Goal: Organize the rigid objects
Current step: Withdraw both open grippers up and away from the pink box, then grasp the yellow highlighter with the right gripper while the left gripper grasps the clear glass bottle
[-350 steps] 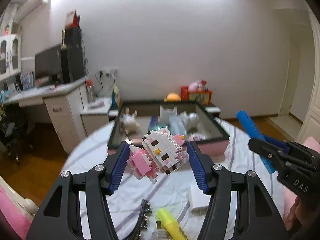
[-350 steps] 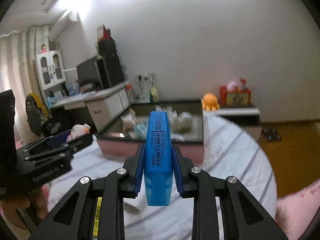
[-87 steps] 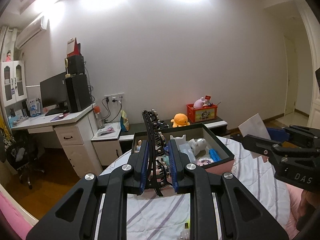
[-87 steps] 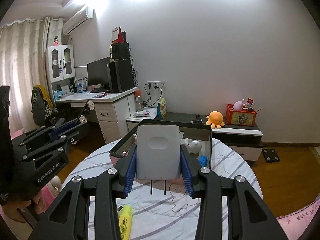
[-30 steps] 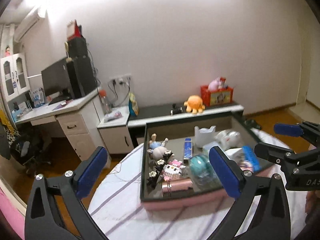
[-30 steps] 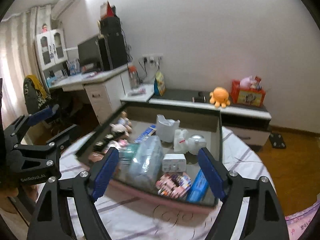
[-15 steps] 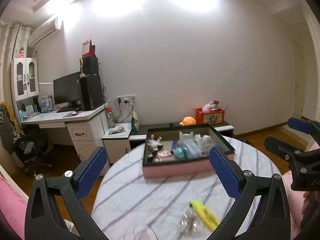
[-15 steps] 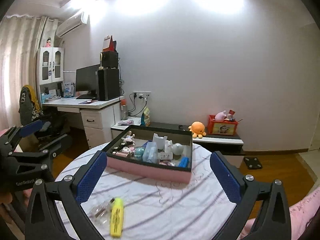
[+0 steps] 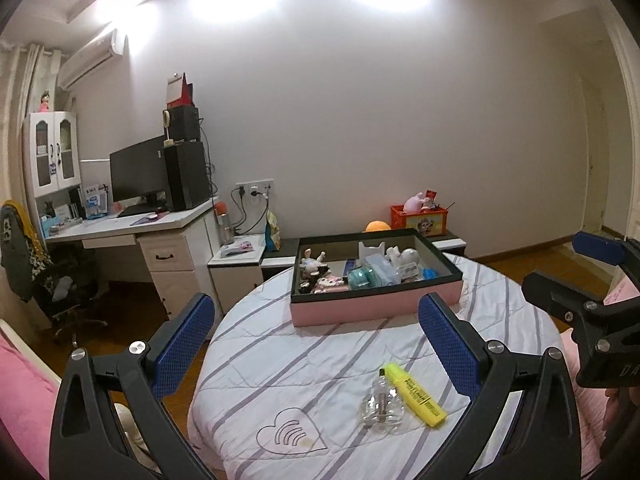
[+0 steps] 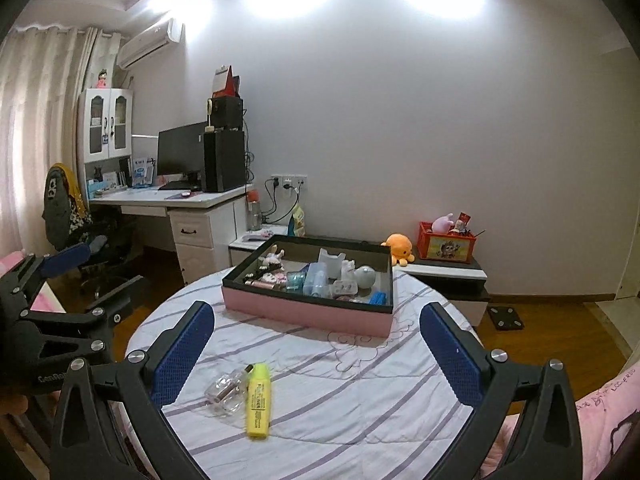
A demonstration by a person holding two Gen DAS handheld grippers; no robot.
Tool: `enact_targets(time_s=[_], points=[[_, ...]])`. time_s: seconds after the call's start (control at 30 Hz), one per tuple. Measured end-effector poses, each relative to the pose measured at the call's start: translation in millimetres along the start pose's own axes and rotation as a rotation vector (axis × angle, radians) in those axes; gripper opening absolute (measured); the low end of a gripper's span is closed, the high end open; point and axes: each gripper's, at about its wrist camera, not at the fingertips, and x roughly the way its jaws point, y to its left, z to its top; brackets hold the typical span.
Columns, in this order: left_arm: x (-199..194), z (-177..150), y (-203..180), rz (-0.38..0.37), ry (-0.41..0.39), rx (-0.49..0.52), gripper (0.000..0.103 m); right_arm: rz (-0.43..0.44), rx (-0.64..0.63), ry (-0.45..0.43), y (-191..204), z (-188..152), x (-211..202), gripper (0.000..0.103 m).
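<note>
Left gripper (image 9: 316,340): jaws spread wide, nothing between them; held back from the near edge of the counter.
Glass bottle (image 10: 225,394): clear, lying on its side on the striped cloth (image 10: 340,384), near side of the counter (image 10: 168,312); not yet boxed.
Yellow highlighter (image 10: 258,400): lying flat, touching or just beside the bottle on its right; not yet boxed.
Pink box (image 10: 304,314): far side of the counter, well apart from the two loose items; already crowded with small toys, a blue marker and a white charger.
Right gripper (image 10: 316,344): jaws fully apart, empty, having just finished opening.
Stage (judgement): both hands free, two items left to fetch.
Risk, bottle: smooth rounded glass could squirt out of the pads or roll toward the counter edge if pinched off-centre.
Risk, pair: the items lie so close that a finger coming down for one may knock the other away.
Risk, cloth: soft and wrinkled; a low fingertip could snag it and drag both items.
Risk, box: little bare floor left, so a dropped piece may land on and tip what stands inside.
</note>
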Motion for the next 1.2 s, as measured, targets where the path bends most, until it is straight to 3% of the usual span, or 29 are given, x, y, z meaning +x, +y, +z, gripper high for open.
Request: enact_targets(time_s=[0.2, 0.57, 0.83, 0.87, 0.9, 0.97, 1.1, 1.2], points=[[11, -11, 8, 0.023, 0.046, 0.0, 0.103, 0.014, -0.005, 0.07, 8, -17, 22, 0.103], [50, -48, 31, 0.047, 0.203, -0.02, 0.103, 0.05, -0.071, 0.389, 31, -80, 107, 0.103], [69, -58, 23, -0.001, 0.255, -0.017, 0.103, 0.068, -0.063, 0.493, 26, -98, 127, 0.099], [71, -59, 21, -0.01, 0.263, -0.014, 0.103, 0.082, -0.059, 0.497, 26, -100, 129, 0.09], [74, -61, 17, -0.021, 0.273, -0.008, 0.103, 0.107, -0.054, 0.497, 25, -101, 131, 0.072], [80, -64, 10, -0.039, 0.292, 0.002, 0.103, 0.122, -0.058, 0.505, 26, -103, 135, 0.052], [90, -70, -4, -0.058, 0.335, 0.028, 0.103, 0.139, -0.081, 0.501, 24, -102, 135, 0.027], [96, -76, -14, -0.076, 0.365, 0.045, 0.103, 0.096, -0.056, 0.493, 7, -101, 131, 0.027]])
